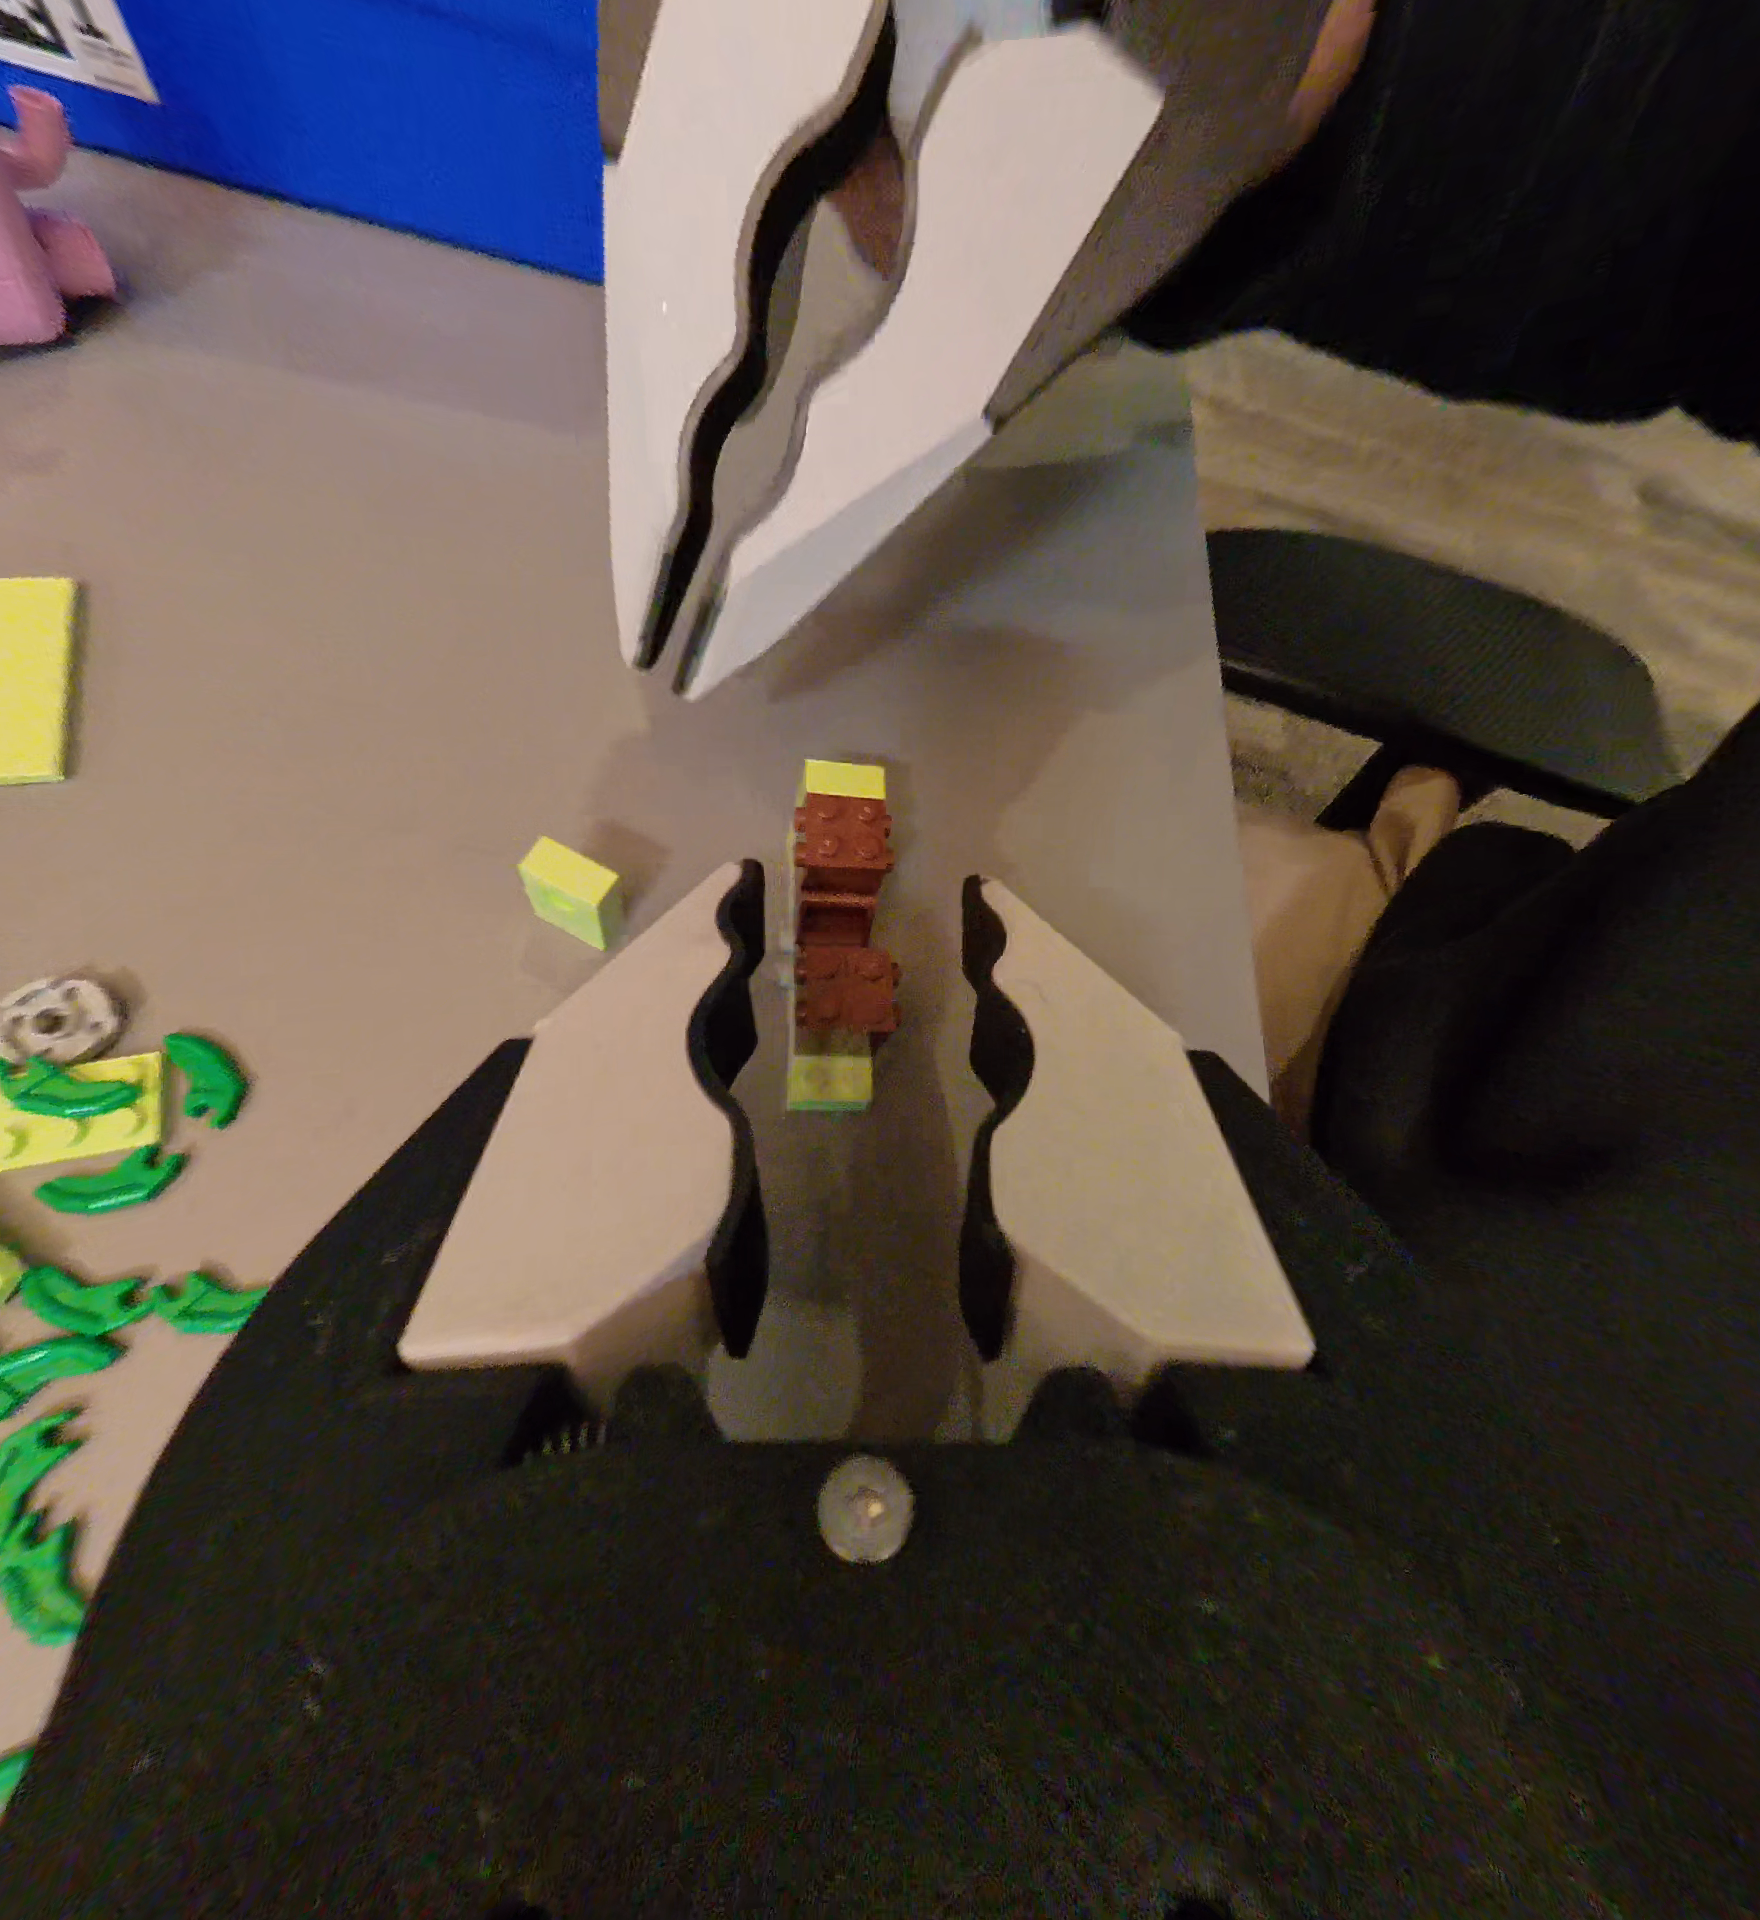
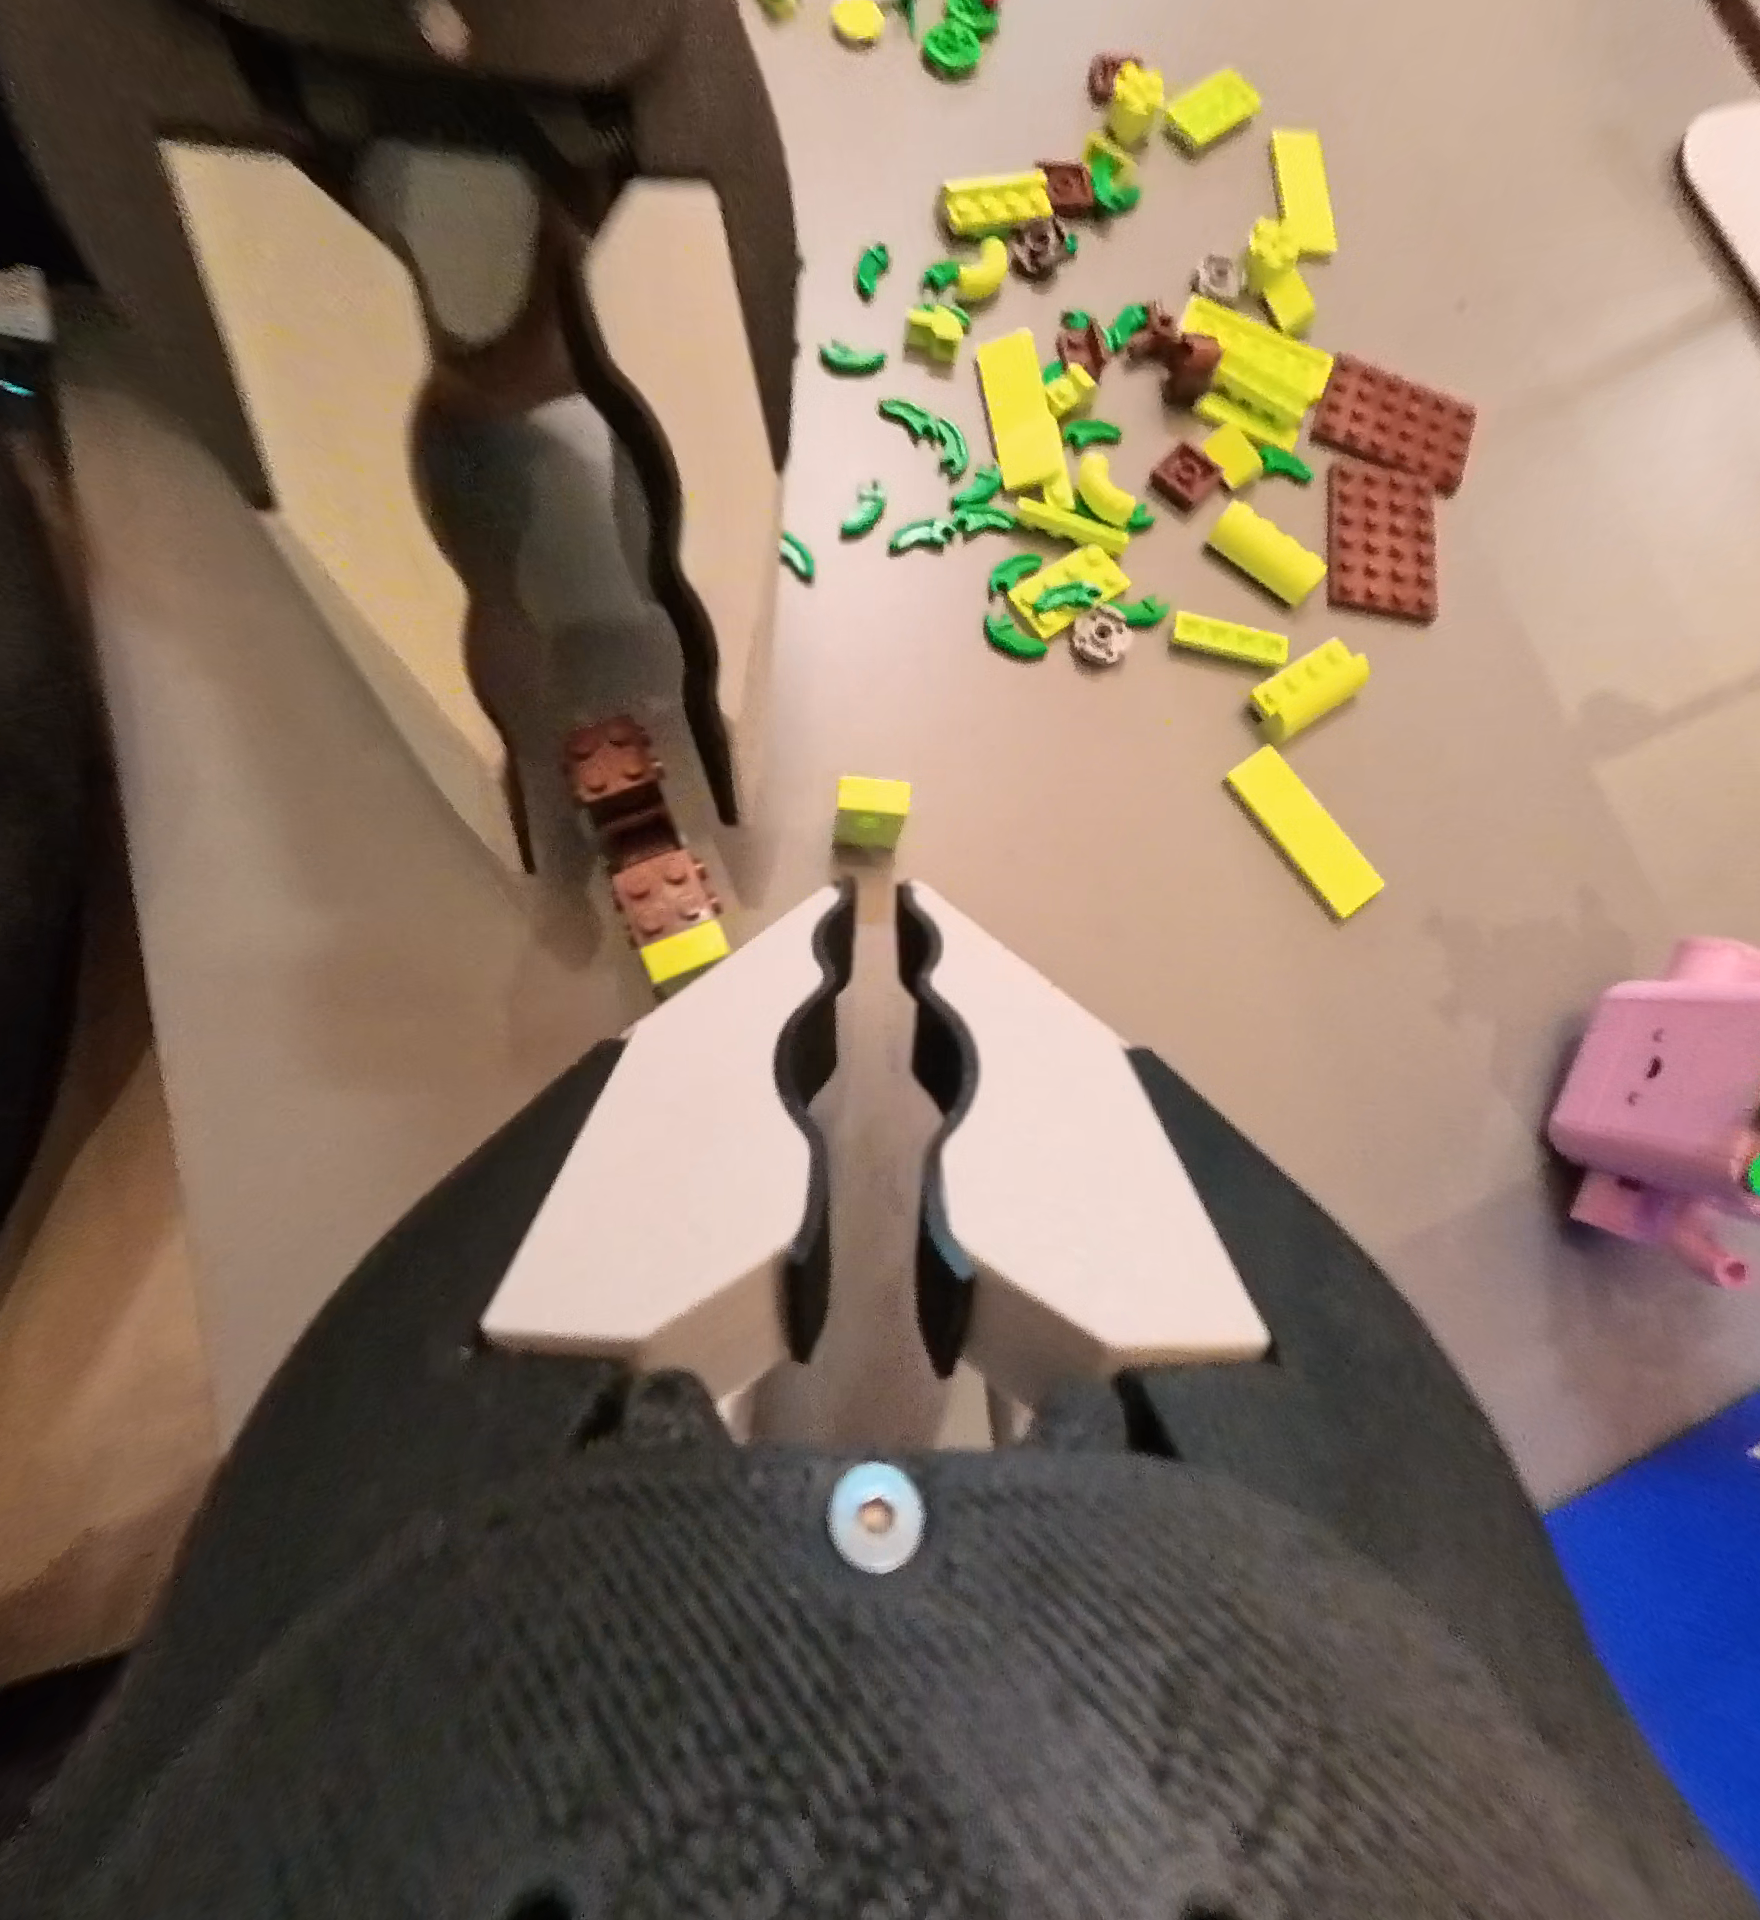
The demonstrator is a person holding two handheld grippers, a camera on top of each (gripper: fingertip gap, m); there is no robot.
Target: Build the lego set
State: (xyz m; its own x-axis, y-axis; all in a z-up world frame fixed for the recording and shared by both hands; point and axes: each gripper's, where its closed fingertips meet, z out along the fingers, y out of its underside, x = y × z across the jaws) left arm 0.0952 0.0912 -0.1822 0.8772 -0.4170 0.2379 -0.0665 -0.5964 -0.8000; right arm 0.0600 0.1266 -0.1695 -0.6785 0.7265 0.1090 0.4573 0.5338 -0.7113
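Observation:
A small assembly of brown and lime bricks lies on the grey table between the fingers of my left gripper. That gripper is open and empty. The assembly sits close to its left finger. In the right wrist view the assembly shows between the tips of the left gripper. My right gripper is shut to a thin slit and holds nothing. A small lime brick lies just ahead of its tips. In the left wrist view the right gripper hovers beyond the assembly, and the lime brick lies to its left.
A pile of loose lime, green and brown pieces with two brown plates lies farther out. A long lime tile lies apart from it. A pink figure and a blue box stand at the side. The table edge runs beside the assembly. Some 5 centimeters of space lies between my two pairs of fingers.

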